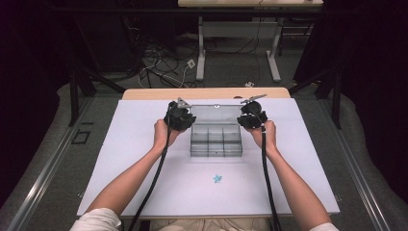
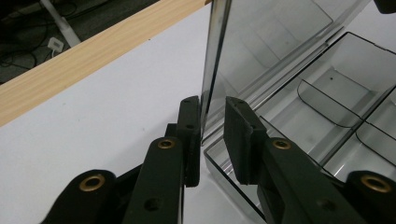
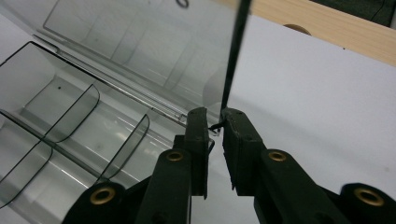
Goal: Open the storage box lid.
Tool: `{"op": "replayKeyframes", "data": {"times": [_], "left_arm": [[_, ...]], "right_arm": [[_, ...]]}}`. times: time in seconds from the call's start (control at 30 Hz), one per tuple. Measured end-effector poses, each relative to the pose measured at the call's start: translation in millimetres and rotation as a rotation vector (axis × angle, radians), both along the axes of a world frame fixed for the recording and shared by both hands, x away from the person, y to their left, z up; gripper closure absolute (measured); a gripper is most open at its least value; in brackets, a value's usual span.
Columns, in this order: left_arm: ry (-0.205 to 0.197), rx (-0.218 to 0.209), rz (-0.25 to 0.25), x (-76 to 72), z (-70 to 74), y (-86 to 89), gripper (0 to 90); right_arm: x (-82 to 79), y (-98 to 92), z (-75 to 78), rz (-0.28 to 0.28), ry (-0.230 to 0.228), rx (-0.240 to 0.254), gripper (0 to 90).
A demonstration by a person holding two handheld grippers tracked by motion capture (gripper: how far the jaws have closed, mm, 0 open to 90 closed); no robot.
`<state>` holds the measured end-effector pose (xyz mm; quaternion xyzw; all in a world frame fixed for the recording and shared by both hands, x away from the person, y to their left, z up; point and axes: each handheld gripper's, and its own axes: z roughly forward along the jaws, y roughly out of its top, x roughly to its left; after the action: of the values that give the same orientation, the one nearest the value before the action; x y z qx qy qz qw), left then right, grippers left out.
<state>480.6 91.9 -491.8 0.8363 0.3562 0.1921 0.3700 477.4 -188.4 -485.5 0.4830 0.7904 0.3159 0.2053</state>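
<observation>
A clear plastic organizer box (image 1: 215, 139) is seen on the white table surface (image 1: 144, 159) between the two grippers, its hinged lid (image 1: 215, 114) raised behind the compartments. In the high view the left gripper (image 1: 179, 117) is placed at the left end of the lid and the right gripper (image 1: 251, 117) at the right end, each held in one hand.

In the left gripper view, the left side edge of the lid (image 2: 212, 70) is seen edge-on, rising between the two black jaws. The left jaw pad lies against the edge; a narrow gap is seen at the right pad. The jaws are nearly closed about the lid edge, but full clamping cannot be told.

In the right gripper view, the right side edge of the lid (image 3: 233, 56) descends into the slot between the jaws of that gripper, which are drawn close together on the lower corner of the lid. The corner appears pinched there.

The box (image 2: 327, 93) is made of transparent, slightly smoky plastic with smooth, glossy walls. The interior is divided by thin partitions with rounded upper corners (image 3: 84, 112). The lid is a flat, thin panel. The jaws are matte black, flat-faced bars fastened with brass-coloured rivets (image 2: 166, 143). A pale wooden strip (image 2: 93, 60) is seen along the far edge of the table, beyond the grippers.
</observation>
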Motion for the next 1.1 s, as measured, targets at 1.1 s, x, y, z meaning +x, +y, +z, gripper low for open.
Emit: {"op": "replayKeyframes", "data": {"times": [1.1], "left_arm": [[0.053,0.053,0.003,13.8,-18.7,-5.5,71.8]], "right_arm": [[11.2,-0.7,-15.3,-0.018,0.033,0.015,80.5]]}}
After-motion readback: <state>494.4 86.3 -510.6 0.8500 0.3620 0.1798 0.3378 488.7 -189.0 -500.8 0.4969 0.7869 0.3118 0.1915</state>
